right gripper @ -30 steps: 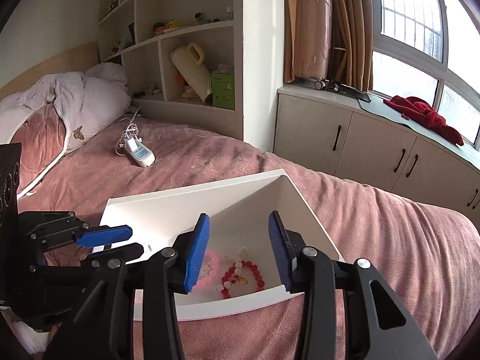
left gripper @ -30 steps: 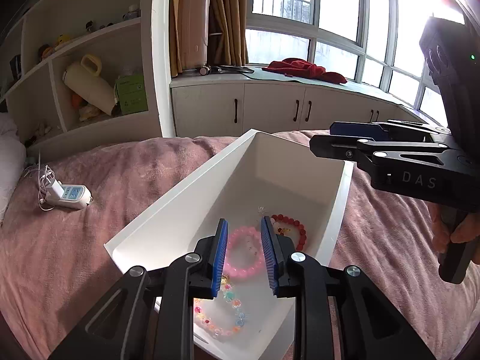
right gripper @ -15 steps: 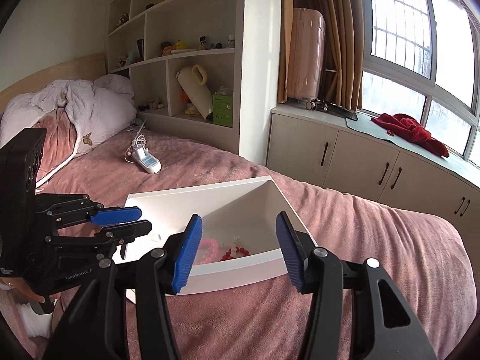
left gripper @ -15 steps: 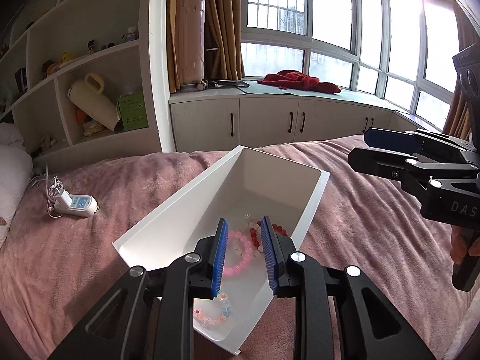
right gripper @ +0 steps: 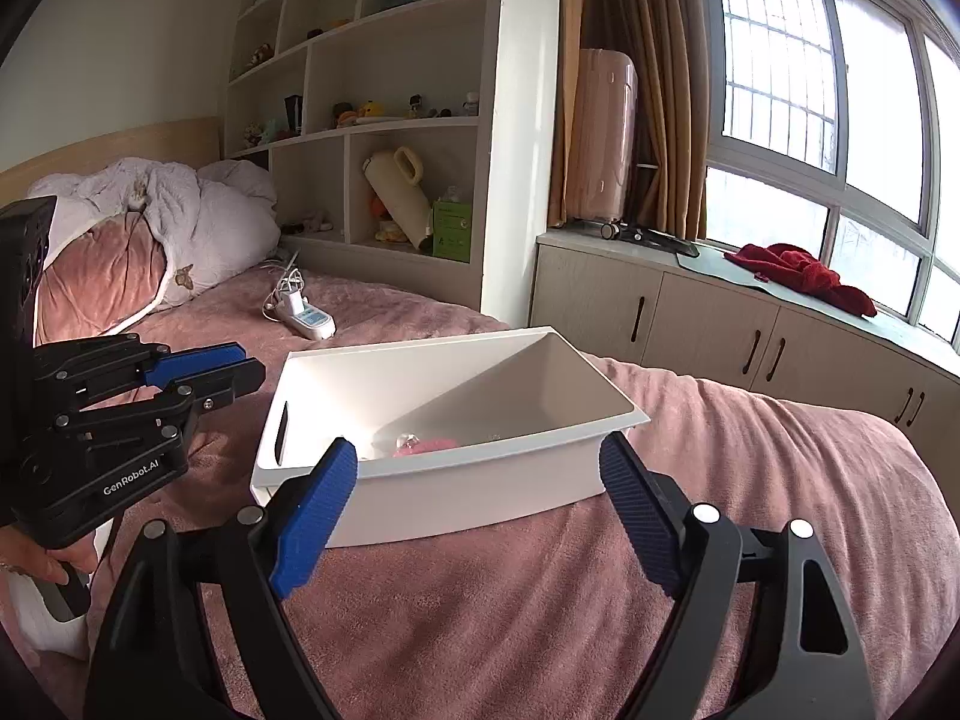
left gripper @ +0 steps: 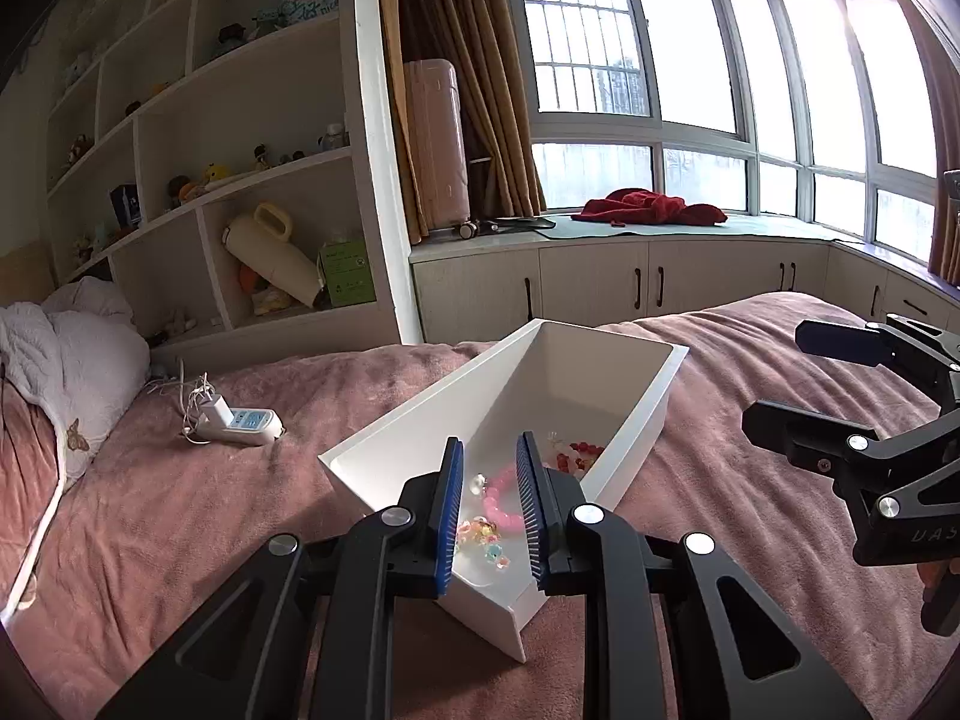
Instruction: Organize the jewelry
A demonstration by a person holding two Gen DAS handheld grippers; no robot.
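Note:
A white plastic bin sits on the pink bed. Inside lie a pink bead bracelet, a red bead bracelet and a pastel multicoloured bead bracelet. My left gripper hovers above the bin's near end, jaws a little apart and empty. My right gripper is wide open and empty, held back from the bin's long side.
A white power strip with a coiled cable lies on the bed. Pillows and a quilt are at the headboard. White shelves and window-seat cabinets with a red cloth stand behind.
Both grippers have pulled back and up from the bin. The right gripper's jaws have opened much wider. The bracelets stay in the bin.

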